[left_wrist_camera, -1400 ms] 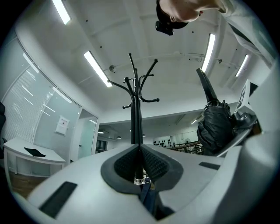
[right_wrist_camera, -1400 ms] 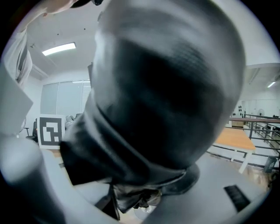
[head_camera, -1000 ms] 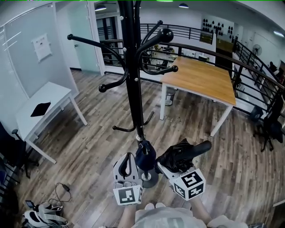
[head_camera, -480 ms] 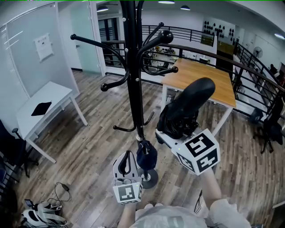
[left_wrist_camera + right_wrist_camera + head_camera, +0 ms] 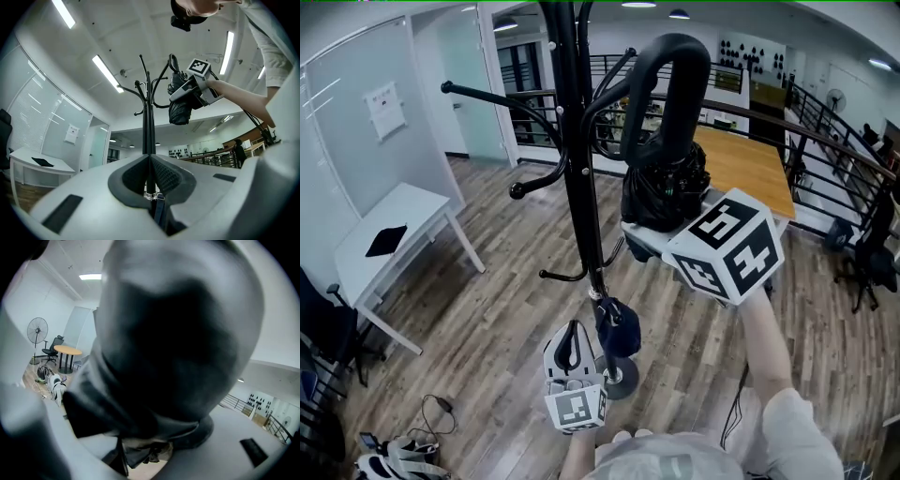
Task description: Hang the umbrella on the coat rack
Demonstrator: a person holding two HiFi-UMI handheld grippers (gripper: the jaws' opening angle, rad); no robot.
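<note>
Black coat rack (image 5: 581, 169) upright in the middle of a room with a wood-plank floor (image 5: 487, 309), curved arms (image 5: 502, 94) spreading left and right near the top of its pole. Just right of the pole, held high: folded black umbrella (image 5: 661, 183), a crumpled bundle of fabric with a thick crook handle (image 5: 675, 56) arching above it. Long axis close to upright, tilted a little; crook end pointing up, open mouth of the crook facing down, fabric end pointing down toward the person. Pinching the fabric bundle from the near right, right gripper (image 5: 656, 232), marker cube close to the camera; own view filled with dark, blurred cloth caught between the two jaws. Lower and nearer, left gripper (image 5: 574, 349), jaws pressed together on the lower pole, apparently steadying the rack. On the pole just beside it, a small dark blue bundle (image 5: 619, 323), not identifiable. Judged step: carrying the umbrella up to the hooks, hanging not yet done. Crook level with the right-hand upper arms and near them, with no arm visibly through it; contact not possible to tell. Likely needed next: moving the crook left and over the knobbed tip of a right-hand arm, lowering until the arm takes the weight, only then spreading the right jaws.
</note>
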